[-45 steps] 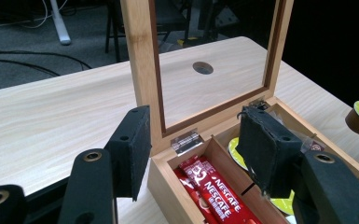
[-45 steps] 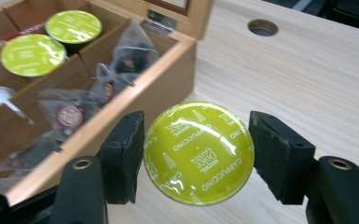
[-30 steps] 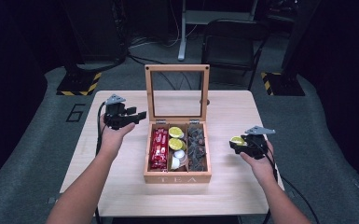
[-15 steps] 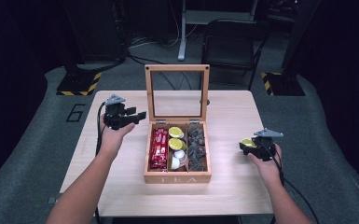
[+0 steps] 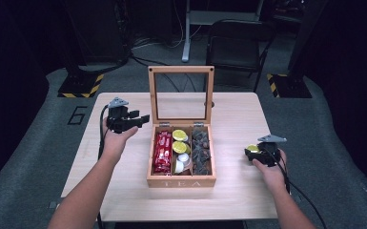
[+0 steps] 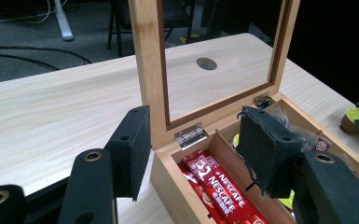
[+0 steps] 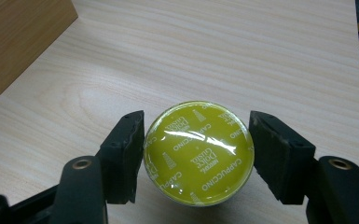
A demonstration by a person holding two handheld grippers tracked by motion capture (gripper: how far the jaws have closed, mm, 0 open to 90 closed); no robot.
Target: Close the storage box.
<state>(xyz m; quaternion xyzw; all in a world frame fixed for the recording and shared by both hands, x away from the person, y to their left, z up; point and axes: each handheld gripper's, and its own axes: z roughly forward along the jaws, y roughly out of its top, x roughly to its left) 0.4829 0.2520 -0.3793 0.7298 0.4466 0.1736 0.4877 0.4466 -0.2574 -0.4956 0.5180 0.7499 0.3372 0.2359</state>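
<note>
A wooden tea box stands mid-table with its glass lid upright. It holds red Nescafe sticks, yellow capsules and dark packets. My right gripper is low over the table right of the box, shut on a yellow Dolce Gusto capsule; both pads touch its sides. The same capsule shows far right in the left gripper view. My left gripper hovers left of the box, open, with nothing held. Its jaws frame the box's hinge corner from a distance.
The table has bare wood on both sides of the box and a round cable hole behind the lid. A dark chair and stands with striped bases are on the floor beyond the far edge.
My right hand has carried the yellow capsule a little to the right and down toward the table top. The left hand has stayed where it was.
</note>
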